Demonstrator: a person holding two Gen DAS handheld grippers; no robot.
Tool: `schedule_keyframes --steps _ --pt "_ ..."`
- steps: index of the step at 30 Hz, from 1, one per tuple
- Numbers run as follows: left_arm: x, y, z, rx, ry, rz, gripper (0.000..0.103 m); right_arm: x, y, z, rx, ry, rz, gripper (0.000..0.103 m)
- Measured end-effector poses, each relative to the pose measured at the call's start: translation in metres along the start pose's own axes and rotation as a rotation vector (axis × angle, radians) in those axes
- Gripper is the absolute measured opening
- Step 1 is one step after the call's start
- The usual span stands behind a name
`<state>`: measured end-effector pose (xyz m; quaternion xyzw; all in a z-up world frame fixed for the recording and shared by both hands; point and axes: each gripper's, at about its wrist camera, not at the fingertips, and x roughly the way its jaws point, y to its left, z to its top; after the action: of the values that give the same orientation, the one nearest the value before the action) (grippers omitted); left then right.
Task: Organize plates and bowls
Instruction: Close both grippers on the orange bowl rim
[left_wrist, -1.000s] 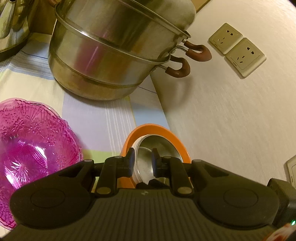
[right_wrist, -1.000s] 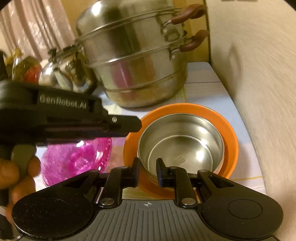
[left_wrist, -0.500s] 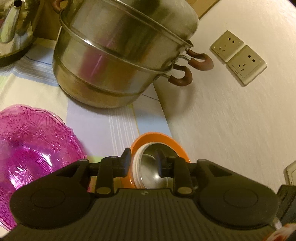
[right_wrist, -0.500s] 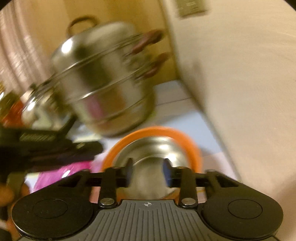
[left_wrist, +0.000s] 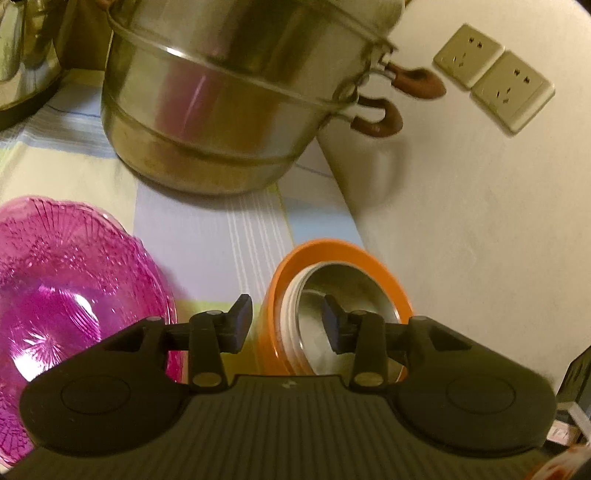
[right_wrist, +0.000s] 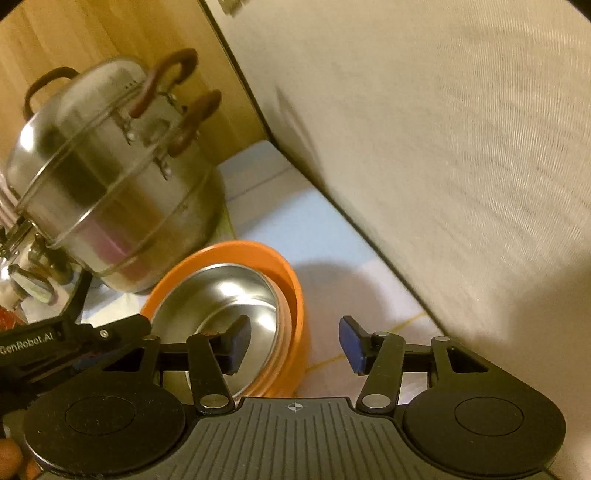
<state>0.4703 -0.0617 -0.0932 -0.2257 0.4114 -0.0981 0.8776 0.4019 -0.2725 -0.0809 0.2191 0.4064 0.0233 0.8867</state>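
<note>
Both tongs, left (left_wrist: 286, 325) and right (right_wrist: 293, 343), are opening, empty, beside the orange bowl (right_wrist: 291, 291).

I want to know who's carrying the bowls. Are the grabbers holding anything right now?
Nothing is held. Both grippers' jaws are opening: the left gripper and right gripper straddle the rims of the nested steel bowl and orange bowl without pressing.

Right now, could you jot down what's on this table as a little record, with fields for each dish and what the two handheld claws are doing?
nested dishes: round steel bowl sits inside orange plastic bowl
pink dish: translucent pink patterned glass bowl, apart from the orange one
behind: big two-tier steel steamer pot
surface: striped pastel tablecloth
left gripper: jaws opening, straddling the bowls' rims
right gripper: jaws opening, orange rim between them, pads clear
</note>
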Motion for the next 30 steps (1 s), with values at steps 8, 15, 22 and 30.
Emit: schedule_keyframes --steps 8,15,22,30 --pt "0.016 0.002 -0.008 -0.017 0.033 0.005 0.037 0.014 -0.01 -0.003 0.077 0.045 0.022 0.054" --pt "0.028 0.003 -0.013 -0.021 0.043 0.007 0.037 0.027 -0.017 -0.008 0.123 0.068 0.038 0.054" --pt "0.034 0.0 -0.013 -0.019 0.033 0.007 0.037 0.034 -0.021 -0.011 0.151 0.057 0.057 0.054" --pt "0.039 -0.004 -0.014 0.0 0.033 0.018 0.037 0.034 -0.02 -0.011 0.151 0.037 0.062 0.054"
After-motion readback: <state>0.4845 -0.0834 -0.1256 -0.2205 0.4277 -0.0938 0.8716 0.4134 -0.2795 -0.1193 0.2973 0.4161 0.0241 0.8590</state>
